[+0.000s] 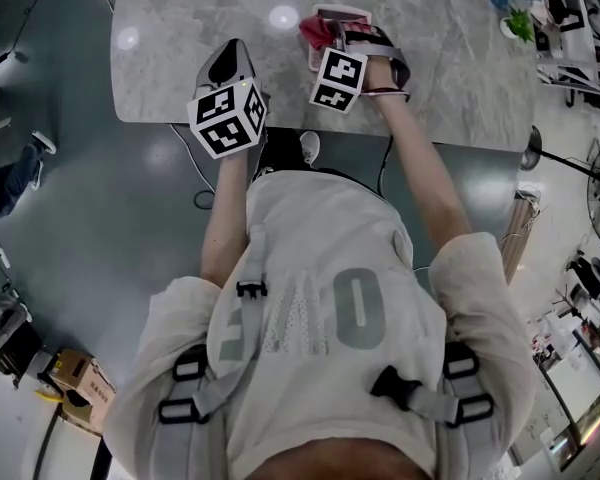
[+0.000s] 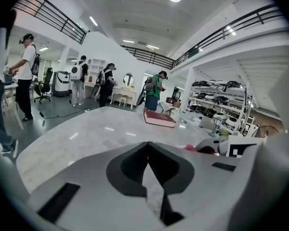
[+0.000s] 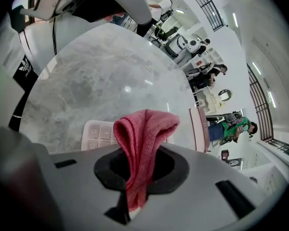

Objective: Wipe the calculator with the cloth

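**Cloth pinched, calculator right behind it**

Your right hand-held gripper (image 3: 139, 153) is clamped on the red cloth (image 3: 144, 124), which bunches up past the jaws in front of the pale calculator (image 3: 98, 134) lying flat on the marble desk (image 3: 96, 81). Can't tell if cloth touches keys. Your left hand-held gripper (image 2: 148, 146) is closed tight on nothing, over bare desk.
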The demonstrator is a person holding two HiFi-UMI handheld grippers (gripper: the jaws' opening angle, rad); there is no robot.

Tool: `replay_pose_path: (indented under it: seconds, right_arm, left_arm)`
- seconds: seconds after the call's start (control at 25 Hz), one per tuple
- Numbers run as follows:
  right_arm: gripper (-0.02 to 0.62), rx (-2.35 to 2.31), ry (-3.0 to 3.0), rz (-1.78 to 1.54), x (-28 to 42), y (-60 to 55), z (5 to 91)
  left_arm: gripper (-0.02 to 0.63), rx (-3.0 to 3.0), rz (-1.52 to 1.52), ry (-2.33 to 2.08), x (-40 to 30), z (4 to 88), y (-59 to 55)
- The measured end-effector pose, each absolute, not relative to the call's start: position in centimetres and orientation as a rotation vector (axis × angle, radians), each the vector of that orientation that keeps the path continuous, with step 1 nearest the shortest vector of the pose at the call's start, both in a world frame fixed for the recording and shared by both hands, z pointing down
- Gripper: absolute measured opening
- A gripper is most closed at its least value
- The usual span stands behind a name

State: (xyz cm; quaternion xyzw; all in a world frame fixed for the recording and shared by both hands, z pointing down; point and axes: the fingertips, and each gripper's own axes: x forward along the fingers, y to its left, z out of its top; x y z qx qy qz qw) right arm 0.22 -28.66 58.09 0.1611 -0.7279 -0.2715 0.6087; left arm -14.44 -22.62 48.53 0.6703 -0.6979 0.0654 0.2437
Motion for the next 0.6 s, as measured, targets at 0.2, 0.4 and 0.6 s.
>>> replay_pose_path:
  seconds: [0.2,0.4,0.6]
  right_arm:
    - [0.057,0.361,-1.686,-0.613,0.4,-27.2,58.2]
    - [0.057,0.348,-1.691,-0.609,0.7,-25.0,58.4]
    - [0.057,0.319,-1.692,-0.606,0.6,-22.5,58.6]
  left_arm:
    - [0.02,1.854,0.16,-1.904,-14.0,47.7,-22.3]
    - [0.02,1.858,0.146,-1.906,-13.5,47.3,-21.5]
    - [0.02,1.86,0.129,-1.911,-13.4,46.9,-20.5]
